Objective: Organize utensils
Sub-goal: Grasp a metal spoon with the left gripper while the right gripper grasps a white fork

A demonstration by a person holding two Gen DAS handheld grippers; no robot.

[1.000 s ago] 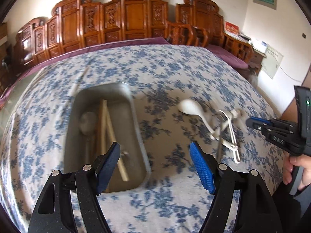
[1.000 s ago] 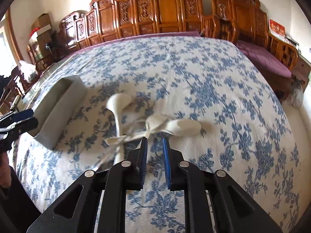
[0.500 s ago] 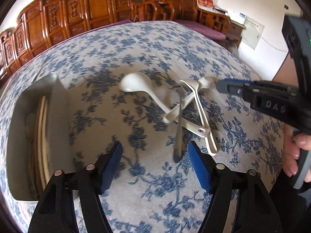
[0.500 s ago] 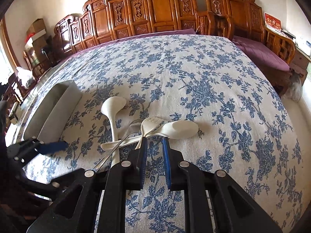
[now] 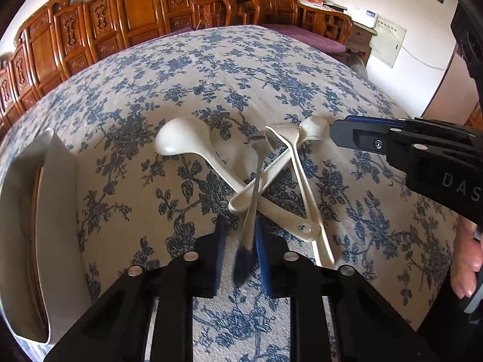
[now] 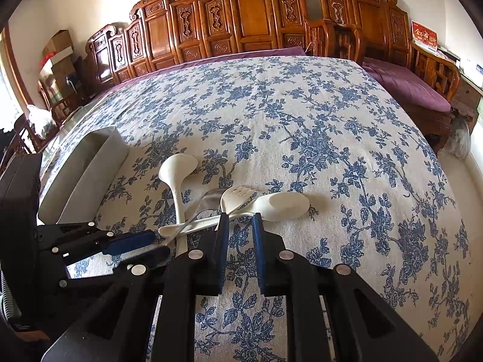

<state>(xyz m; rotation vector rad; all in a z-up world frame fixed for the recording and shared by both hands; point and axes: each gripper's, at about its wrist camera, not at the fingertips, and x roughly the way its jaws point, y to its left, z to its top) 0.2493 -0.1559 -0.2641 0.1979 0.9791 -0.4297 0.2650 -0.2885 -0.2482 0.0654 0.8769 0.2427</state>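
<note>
Target was the metal utensil (image 5: 248,235), lying on top of the crossed pile near the table's (image 5: 271,60) near edge, just right of the steel tray (image 5: 60,181). Its handle end stuck out toward me, clear of the white ladle (image 5: 181,138), the white slotted spoon (image 6: 238,191) and the white spoon (image 6: 286,206).

Handling, my guess: thin, stiff, light, smooth metal, so prob. slippery in the pads and apt to pivot if pinched at the very tip. Best hold looked like the flat of the handle a bit in from the end, before it crosses the white handles. The plastic pcs under it are light and could get dragged along w/ it.

Left gripper (image 5: 238,241): jaws had just been closing, and the handle sat between the blue pads. I saw slivers of gap either side and the handle was blurred, so I couldn't tell if the pads had bitten yet. Right gripper (image 6: 238,241) pointed at the spoon heads, pads a narrow slit apart, nothing between them.

Vs. a sec. earlier: left gripper had been wide open over the tray, then swung right and down to the pile. Right gripper hadn't budged, same slit. The pile lay as it had.
</note>
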